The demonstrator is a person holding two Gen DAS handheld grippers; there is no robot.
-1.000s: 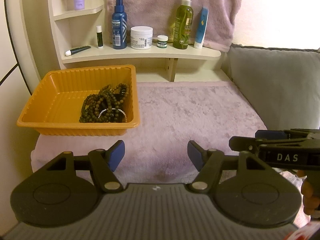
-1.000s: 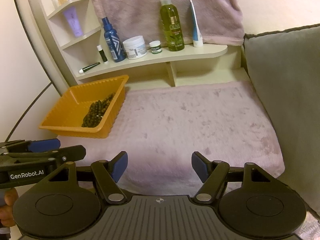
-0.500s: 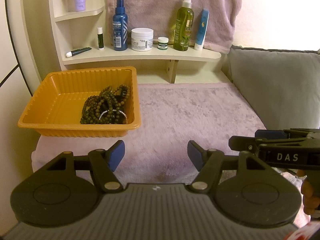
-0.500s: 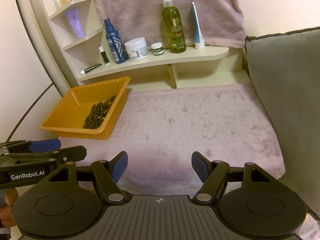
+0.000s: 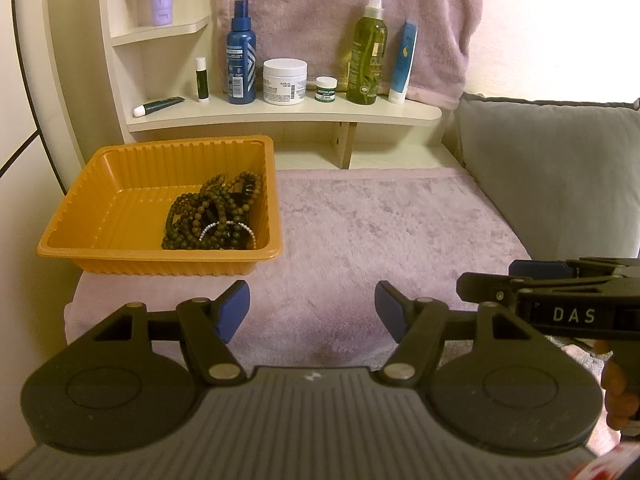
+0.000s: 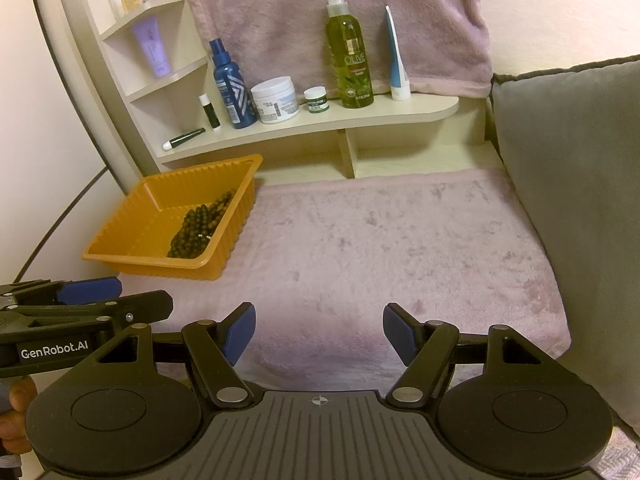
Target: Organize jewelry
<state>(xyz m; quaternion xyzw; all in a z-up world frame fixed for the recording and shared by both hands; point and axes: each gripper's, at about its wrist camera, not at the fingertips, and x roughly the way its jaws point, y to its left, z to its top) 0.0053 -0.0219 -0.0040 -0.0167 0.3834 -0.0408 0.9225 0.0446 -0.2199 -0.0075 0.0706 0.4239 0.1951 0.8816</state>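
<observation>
An orange ribbed plastic tray [image 5: 120,184] [image 6: 160,196] sits at the left on the pink fluffy cloth [image 5: 380,220] [image 6: 380,240]. In its near right corner lies a heap of dark bead strings [image 5: 216,212] [image 6: 198,226], with one thin white bead strand [image 5: 228,226] on top. My left gripper [image 5: 312,312] hovers over the cloth's front edge, open and empty, its blue pads wide apart. My right gripper [image 6: 319,332] stands beside it to the right, also open and empty. Each gripper shows side-on in the other's view, the right gripper [image 5: 492,282] and the left gripper [image 6: 116,292].
A cream shelf [image 5: 280,114] behind the cloth carries a blue spray bottle [image 5: 241,60], a white jar [image 5: 285,81], a small green-labelled pot [image 5: 326,89], a green olive bottle [image 5: 366,52] and tubes. A grey cushion [image 5: 560,168] walls the right side. A pink towel [image 6: 340,12] hangs behind.
</observation>
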